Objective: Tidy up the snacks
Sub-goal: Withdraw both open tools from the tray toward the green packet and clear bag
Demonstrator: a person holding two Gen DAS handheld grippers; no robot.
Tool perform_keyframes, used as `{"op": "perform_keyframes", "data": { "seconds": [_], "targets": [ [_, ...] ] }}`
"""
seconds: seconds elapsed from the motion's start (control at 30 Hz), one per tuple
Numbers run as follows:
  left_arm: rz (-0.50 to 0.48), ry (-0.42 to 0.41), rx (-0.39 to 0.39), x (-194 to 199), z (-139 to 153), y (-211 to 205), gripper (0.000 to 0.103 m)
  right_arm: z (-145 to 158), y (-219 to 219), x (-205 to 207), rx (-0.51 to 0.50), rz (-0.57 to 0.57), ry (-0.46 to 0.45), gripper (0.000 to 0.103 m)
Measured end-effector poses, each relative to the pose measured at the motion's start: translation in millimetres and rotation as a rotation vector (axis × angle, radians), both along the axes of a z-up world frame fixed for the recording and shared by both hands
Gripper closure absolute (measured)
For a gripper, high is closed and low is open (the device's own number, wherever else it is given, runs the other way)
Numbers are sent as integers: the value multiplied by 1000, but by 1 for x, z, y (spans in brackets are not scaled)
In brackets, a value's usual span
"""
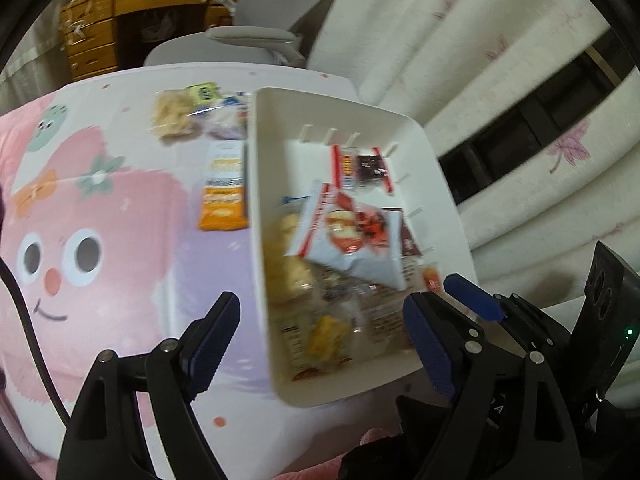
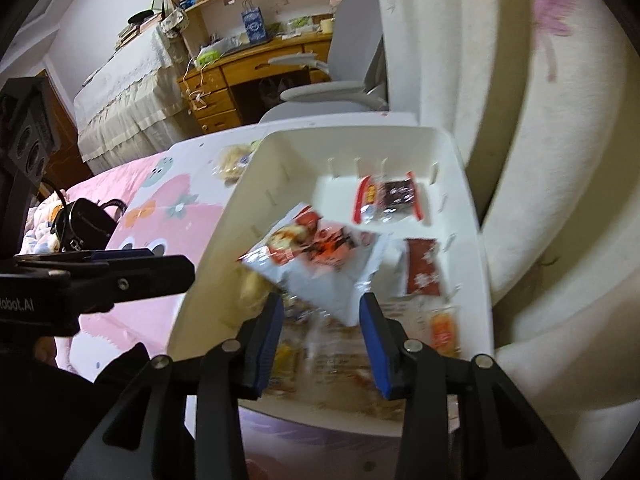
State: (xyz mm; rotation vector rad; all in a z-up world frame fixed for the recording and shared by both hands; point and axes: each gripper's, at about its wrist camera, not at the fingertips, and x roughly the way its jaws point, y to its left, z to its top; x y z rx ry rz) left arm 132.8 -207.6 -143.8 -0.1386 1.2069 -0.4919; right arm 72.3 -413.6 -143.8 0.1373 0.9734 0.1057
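A white bin [image 1: 360,116] [image 2: 460,184] stands on the cartoon-print table and holds several snack packets. A white and red snack bag [image 1: 352,240] [image 2: 320,264] is blurred above the pile, just ahead of my right gripper [image 2: 322,320], whose jaws stand apart with the bag's lower edge between the tips. My left gripper [image 1: 324,328] is open and empty at the bin's near left corner. An orange packet [image 1: 222,196], a clear biscuit bag [image 1: 172,114] and other packets lie on the table left of the bin.
The table's cover [image 1: 100,240] has a pink cartoon face. A grey office chair [image 2: 332,88] and a wooden desk [image 2: 240,76] stand behind the table. White flowered curtains [image 1: 500,60] hang to the right. The left gripper shows in the right wrist view [image 2: 120,268].
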Motion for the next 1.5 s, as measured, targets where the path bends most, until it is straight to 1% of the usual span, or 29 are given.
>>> {"op": "perform_keyframes", "data": {
  "seconds": [0.27,0.47,0.57,0.6,0.67,0.7,0.97,1.1,1.23,1.3,1.37,1.5],
  "targets": [
    [41,14,-2,1,0,58,20,-2,39,0,25,-12,28,63],
    [45,7,4,6,5,105,20,3,71,0,41,-74,35,63],
    [45,0,7,9,8,129,20,8,89,0,37,-112,18,62],
    [47,-3,8,11,9,139,20,10,94,0,38,-121,11,62],
    [50,-3,13,14,9,160,20,13,105,0,49,-156,-4,56],
    [50,-2,16,15,8,167,20,13,111,1,52,-170,-7,56],
    [9,23,56,33,-6,229,20,0,164,3,50,-263,7,56],
    [-11,48,71,48,-13,247,20,-11,190,7,38,-303,24,55],
    [-21,71,68,68,-17,256,20,-17,205,12,17,-349,46,55],
    [-16,79,61,78,-18,257,20,-18,208,14,4,-371,51,53],
    [-6,83,57,88,-18,258,20,-19,209,17,0,-391,54,48],
    [17,87,47,113,-21,255,20,-24,209,28,-15,-429,57,46]
  ]
}}
